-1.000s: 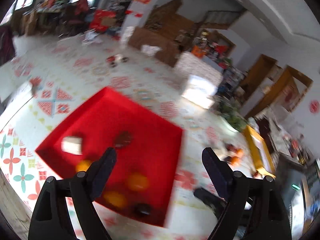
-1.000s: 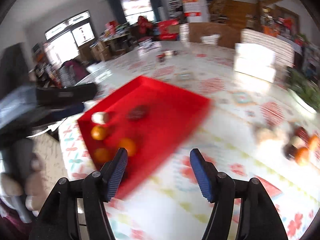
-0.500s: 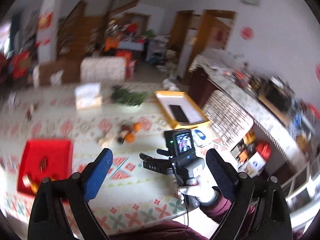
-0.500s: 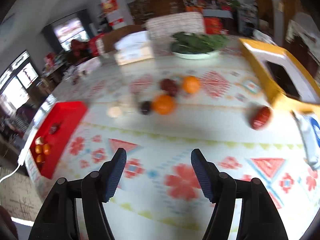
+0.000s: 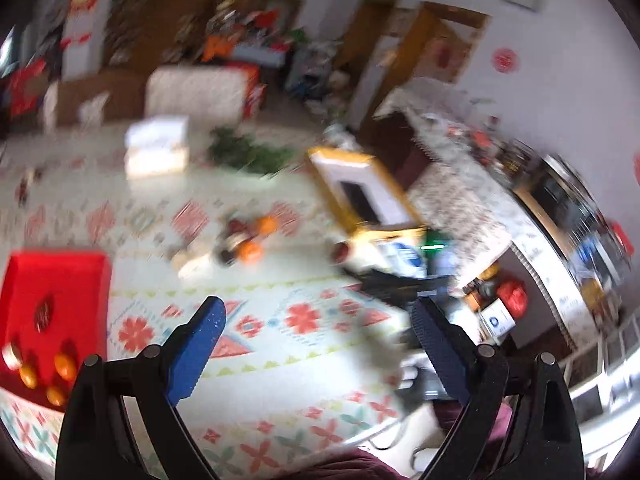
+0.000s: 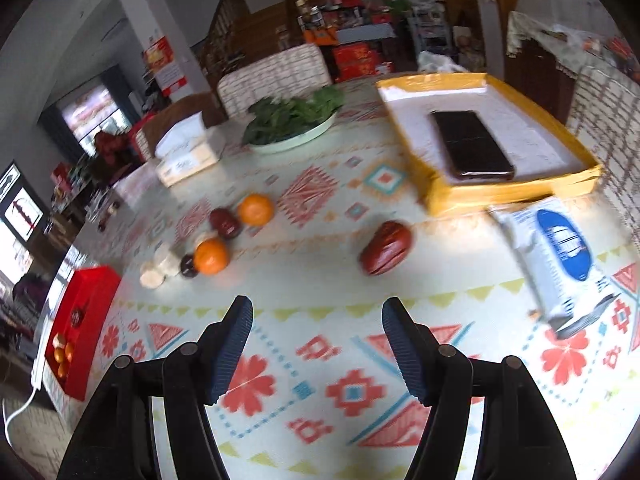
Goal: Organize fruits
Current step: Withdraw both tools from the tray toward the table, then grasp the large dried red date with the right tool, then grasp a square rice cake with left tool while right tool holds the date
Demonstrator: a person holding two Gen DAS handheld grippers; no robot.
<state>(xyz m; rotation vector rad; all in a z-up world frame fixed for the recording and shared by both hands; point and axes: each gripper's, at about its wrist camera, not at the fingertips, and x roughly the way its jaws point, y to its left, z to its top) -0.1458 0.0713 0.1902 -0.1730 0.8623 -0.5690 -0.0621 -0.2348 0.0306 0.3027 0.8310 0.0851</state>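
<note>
A red tray [image 6: 94,292] at the table's left edge holds several small oranges and a dark fruit; it shows too in the left wrist view as the red tray [image 5: 60,280]. Loose fruit lies mid-table: two oranges [image 6: 211,256] [image 6: 256,209], a dark red date [image 6: 225,222], pale round pieces [image 6: 160,266], and a lone red date [image 6: 386,247] further right. My right gripper [image 6: 316,334] hovers open and empty above the cloth, short of the lone date. My left gripper [image 5: 316,332] is open and empty above the table's near side.
A yellow tray [image 6: 516,188] with a black phone [image 6: 472,146] sits at the right. A plate of greens [image 6: 294,120], a tissue box [image 6: 184,152] and a white-blue packet [image 6: 560,256] are on the patterned cloth. A chair stands behind the table.
Both grippers swung right, away from the red tray toward the loose fruit. The red tray went from filling each view to its left edge. Both stayed open and empty.
</note>
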